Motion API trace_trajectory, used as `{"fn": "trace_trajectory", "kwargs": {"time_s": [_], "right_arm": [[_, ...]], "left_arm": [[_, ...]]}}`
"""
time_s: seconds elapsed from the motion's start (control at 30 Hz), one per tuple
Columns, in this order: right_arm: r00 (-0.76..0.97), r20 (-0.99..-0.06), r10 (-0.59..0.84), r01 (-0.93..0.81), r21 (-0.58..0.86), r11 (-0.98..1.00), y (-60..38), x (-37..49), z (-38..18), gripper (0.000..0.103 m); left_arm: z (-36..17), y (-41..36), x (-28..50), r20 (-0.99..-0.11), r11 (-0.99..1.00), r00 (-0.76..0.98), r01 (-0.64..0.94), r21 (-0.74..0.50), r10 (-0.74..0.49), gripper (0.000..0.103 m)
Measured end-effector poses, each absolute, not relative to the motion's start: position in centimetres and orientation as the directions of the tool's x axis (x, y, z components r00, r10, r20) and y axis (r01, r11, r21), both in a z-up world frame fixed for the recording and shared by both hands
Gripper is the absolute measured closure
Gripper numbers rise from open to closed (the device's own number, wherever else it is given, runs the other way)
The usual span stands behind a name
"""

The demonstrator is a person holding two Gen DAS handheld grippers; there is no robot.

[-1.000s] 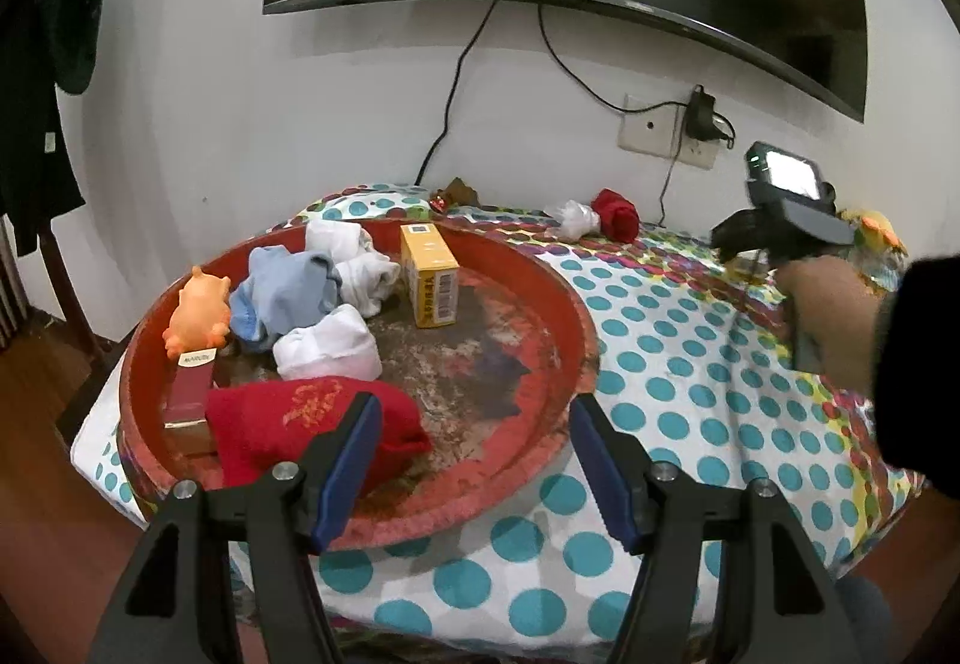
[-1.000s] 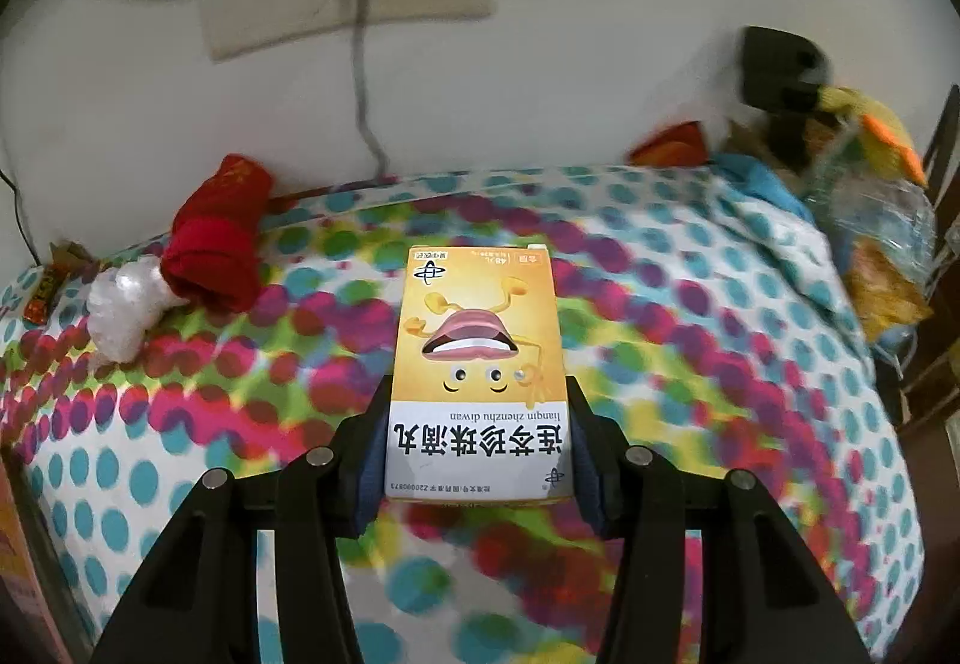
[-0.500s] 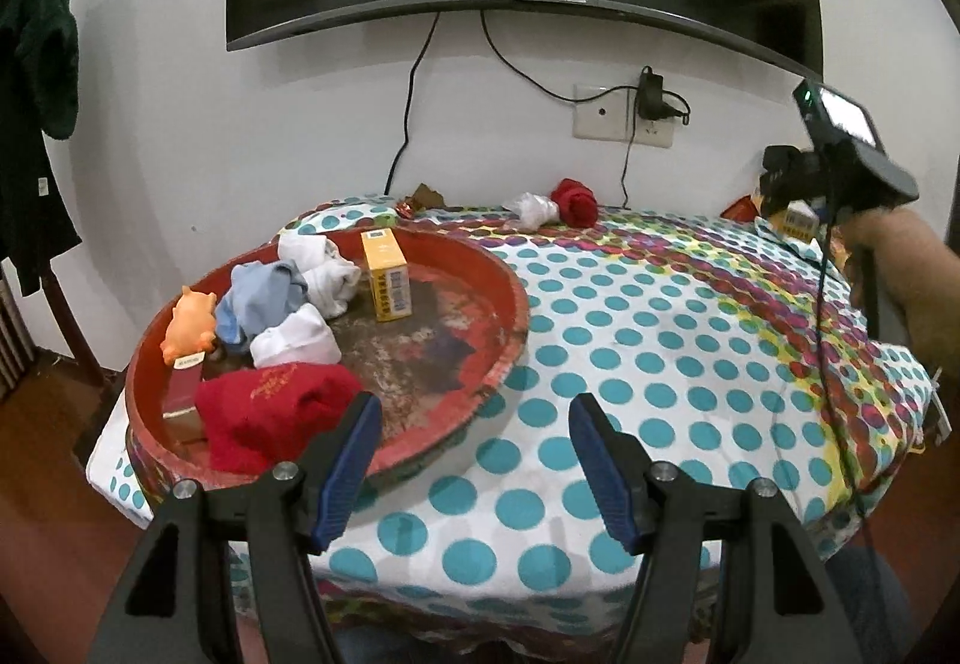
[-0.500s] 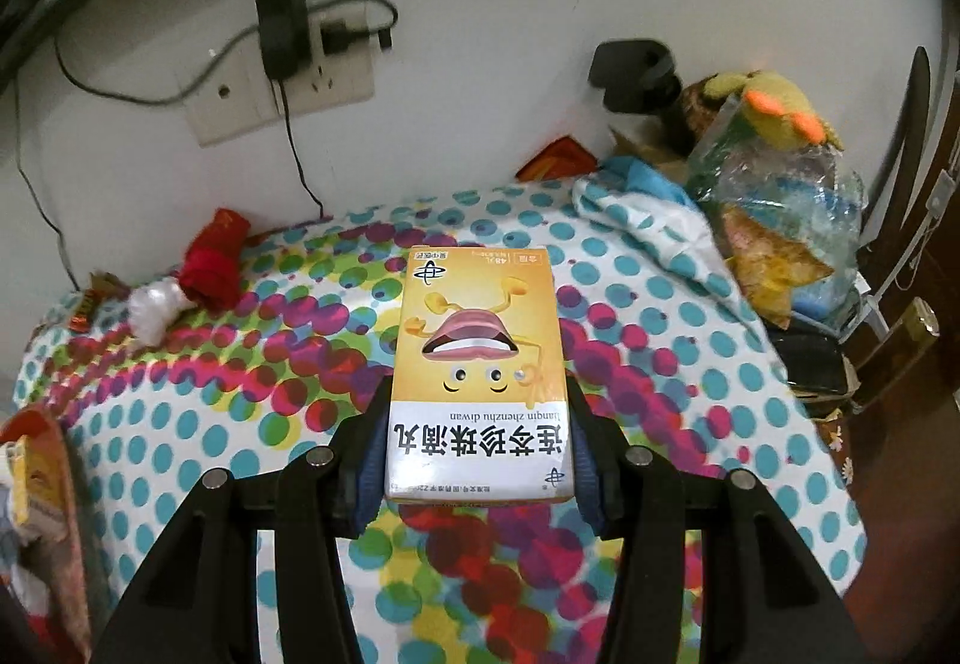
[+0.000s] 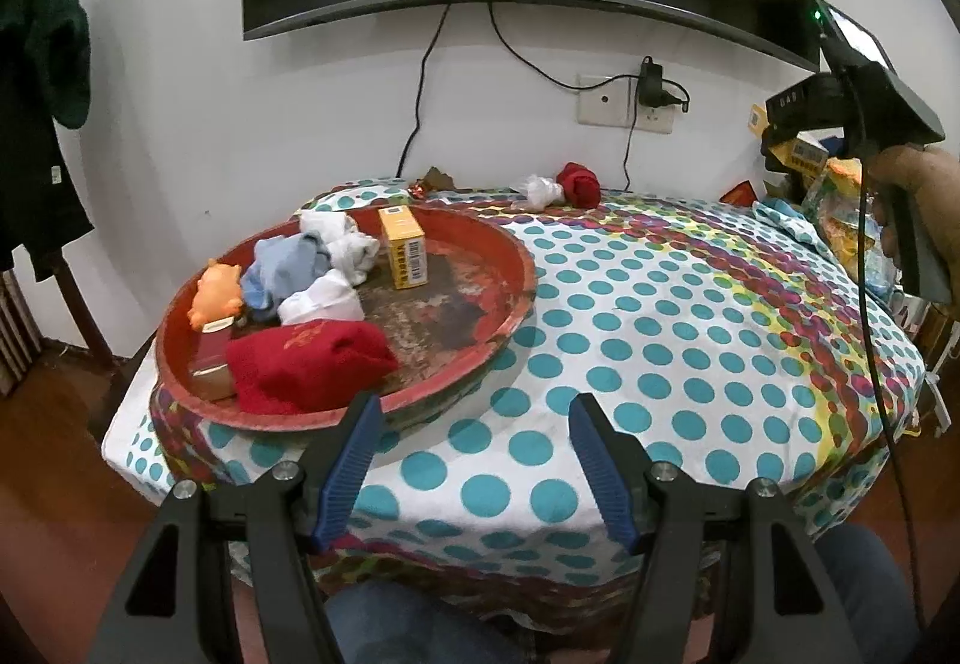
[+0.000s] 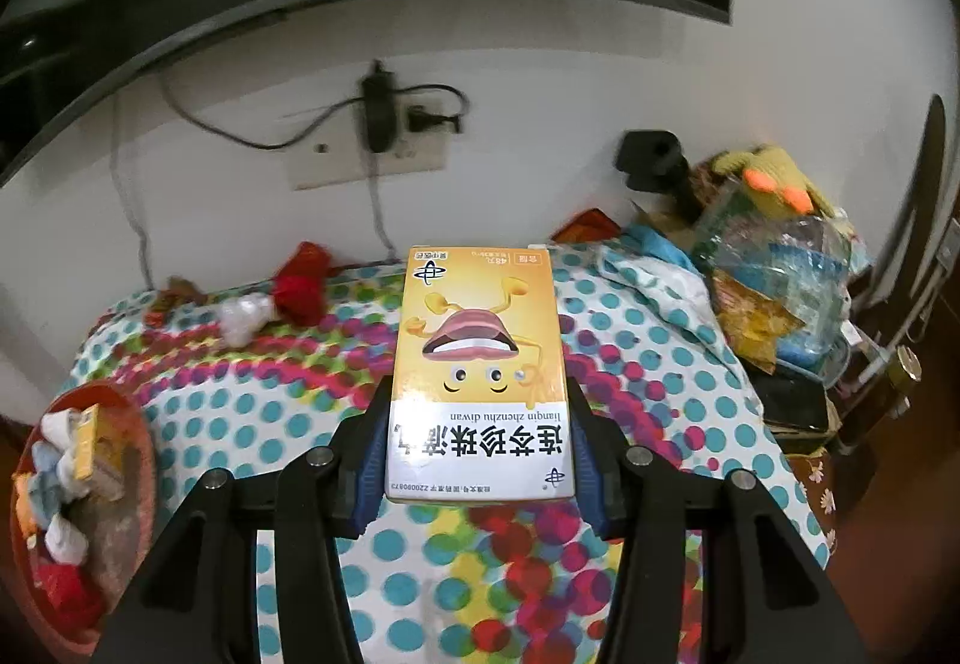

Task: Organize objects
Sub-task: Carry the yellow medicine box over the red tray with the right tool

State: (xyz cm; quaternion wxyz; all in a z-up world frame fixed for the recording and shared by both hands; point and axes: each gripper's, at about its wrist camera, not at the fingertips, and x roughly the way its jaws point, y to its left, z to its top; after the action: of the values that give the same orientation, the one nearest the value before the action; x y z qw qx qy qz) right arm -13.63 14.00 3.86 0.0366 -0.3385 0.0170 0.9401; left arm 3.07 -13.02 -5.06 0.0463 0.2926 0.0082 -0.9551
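The right gripper (image 6: 477, 460) squeezes a yellow medicine box (image 6: 478, 370) above the dotted table (image 6: 288, 424). The left gripper (image 5: 477, 460) is wide apart, holding nothing, near the red tray (image 5: 516, 268).

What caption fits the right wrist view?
Right hand-held gripper holds a yellow cardboard medicine box above the polka-dot tablecloth.

Round tray (image 5: 516, 268) sitting on the left part of the table (image 5: 690, 340). In the tray: upright box (image 5: 403, 245) toward the back; bundled socks (image 5: 312, 268) lying left of it; pig toy (image 5: 217, 295) standing at the left rim; folded cloth (image 5: 309, 364) lying nearest. Rolled sock (image 5: 577, 184) resting on the table behind, by the wall.
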Motion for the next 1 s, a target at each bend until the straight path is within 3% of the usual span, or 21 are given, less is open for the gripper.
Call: {"fn": "trace_trajectory", "kwargs": {"time_s": [0.6,1.0], "right_arm": [[-0.720,-0.659,-0.218,0.352,-0.076,-0.933,-9.6,-8.0,0.8,0.055],[-0.615,-0.743,-0.265,0.488,-0.094,-0.868,-16.7,-5.0,-5.2,0.055]], "left_arm": [[-3.9,-23.4,9.0,-0.538,-0.915,-0.798,0.387,-0.112,-0.271,0.036],[-4.2,-23.3,8.3,-0.544,-0.922,-0.797,0.374,-0.100,-0.264,0.036]]}}
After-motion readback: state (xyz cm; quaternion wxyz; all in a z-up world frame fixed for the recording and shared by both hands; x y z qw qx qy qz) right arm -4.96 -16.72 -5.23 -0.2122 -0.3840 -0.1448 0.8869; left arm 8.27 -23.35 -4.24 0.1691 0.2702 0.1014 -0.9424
